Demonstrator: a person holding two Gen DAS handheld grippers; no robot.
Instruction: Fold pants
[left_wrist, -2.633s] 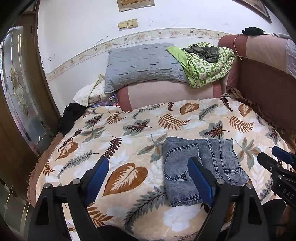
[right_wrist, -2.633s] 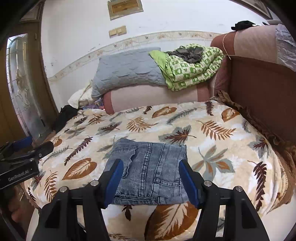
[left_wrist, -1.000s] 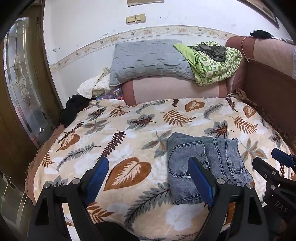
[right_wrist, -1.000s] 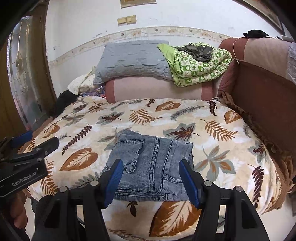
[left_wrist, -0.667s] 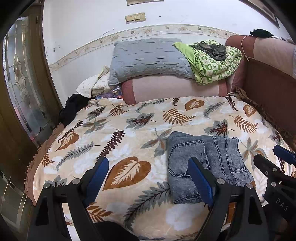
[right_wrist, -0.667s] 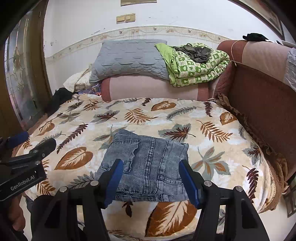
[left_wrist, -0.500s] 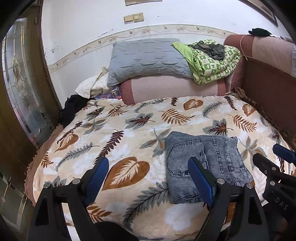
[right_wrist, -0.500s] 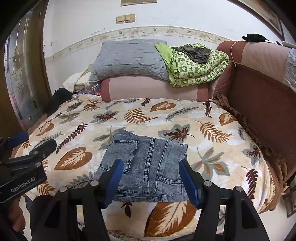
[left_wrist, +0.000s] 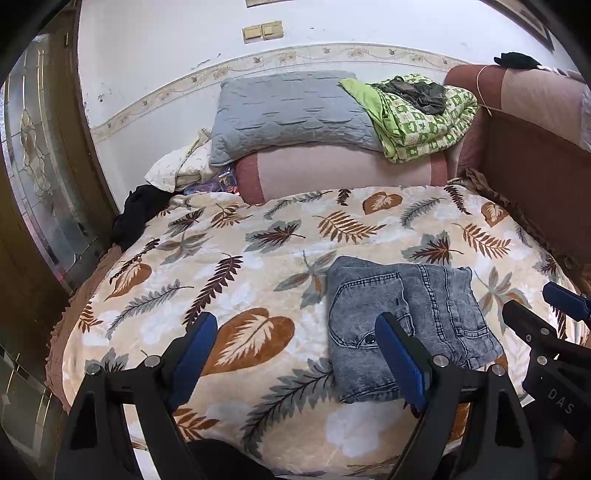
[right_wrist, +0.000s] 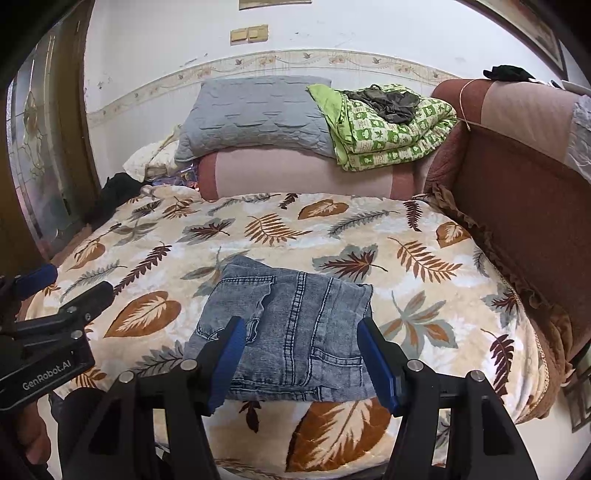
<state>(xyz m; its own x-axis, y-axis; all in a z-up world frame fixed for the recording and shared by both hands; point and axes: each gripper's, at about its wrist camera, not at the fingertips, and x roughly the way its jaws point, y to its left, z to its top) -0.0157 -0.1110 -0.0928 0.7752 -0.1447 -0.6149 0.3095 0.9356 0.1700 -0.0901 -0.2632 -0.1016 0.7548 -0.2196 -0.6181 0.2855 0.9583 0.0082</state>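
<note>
Grey-blue denim pants (left_wrist: 402, 321) (right_wrist: 291, 332) lie folded into a compact rectangle on the leaf-patterned blanket (left_wrist: 258, 251) (right_wrist: 424, 258), near its front edge. My left gripper (left_wrist: 295, 350) hovers open above the blanket, left of the pants, with nothing between its blue pads. In the right wrist view my right gripper (right_wrist: 299, 354) hangs open in front of the folded pants, held back from them, nothing in its jaws. Each gripper also shows at the edge of the other's view: the right gripper (left_wrist: 546, 325) and the left gripper (right_wrist: 70, 295).
A grey pillow (left_wrist: 288, 110) and a green patterned quilt (left_wrist: 417, 114) rest on a pink bolster (left_wrist: 343, 170) at the head. A brown padded wall (right_wrist: 517, 177) runs along the right. A glass-paned wooden door (left_wrist: 40, 166) stands at left, dark cloth (left_wrist: 136, 210) beside it.
Both views shifted slightly between 2.6 s ago and 1 s ago; over the last second nothing visibly changed. The pants stay folded and still, both grippers stay open.
</note>
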